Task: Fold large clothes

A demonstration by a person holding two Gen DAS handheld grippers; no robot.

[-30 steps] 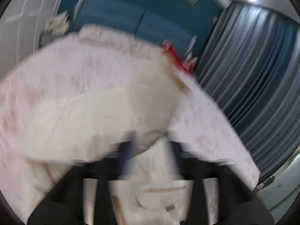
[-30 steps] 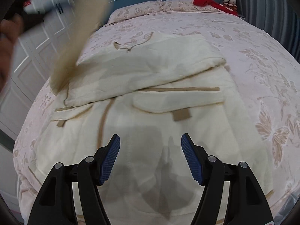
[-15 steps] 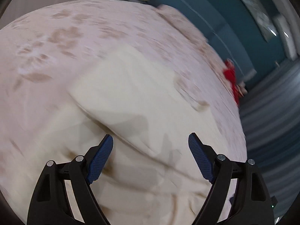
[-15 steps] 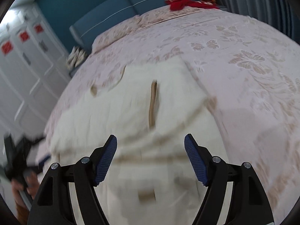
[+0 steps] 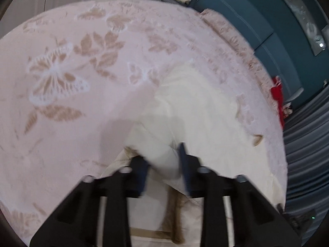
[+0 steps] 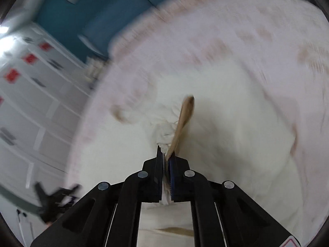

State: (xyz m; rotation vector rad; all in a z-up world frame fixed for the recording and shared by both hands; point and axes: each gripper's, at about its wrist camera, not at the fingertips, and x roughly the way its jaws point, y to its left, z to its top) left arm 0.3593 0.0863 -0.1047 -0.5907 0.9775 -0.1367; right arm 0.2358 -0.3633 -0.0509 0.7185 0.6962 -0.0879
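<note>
A floral bedspread [image 5: 61,94] carries the cream garment [image 5: 205,107], lying mid-bed. Both grippers have just been closing. The left gripper [image 5: 162,164] pinches a bunched fold; the right gripper [image 6: 165,160] clamps the tan-trimmed edge [image 6: 185,113]. Advice: lift both evenly, keeping the cloth taut.

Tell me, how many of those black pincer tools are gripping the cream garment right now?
2. The left gripper has just closed on a bunched fold of the cream garment; the right gripper has just pinched its tan-trimmed edge.
</note>
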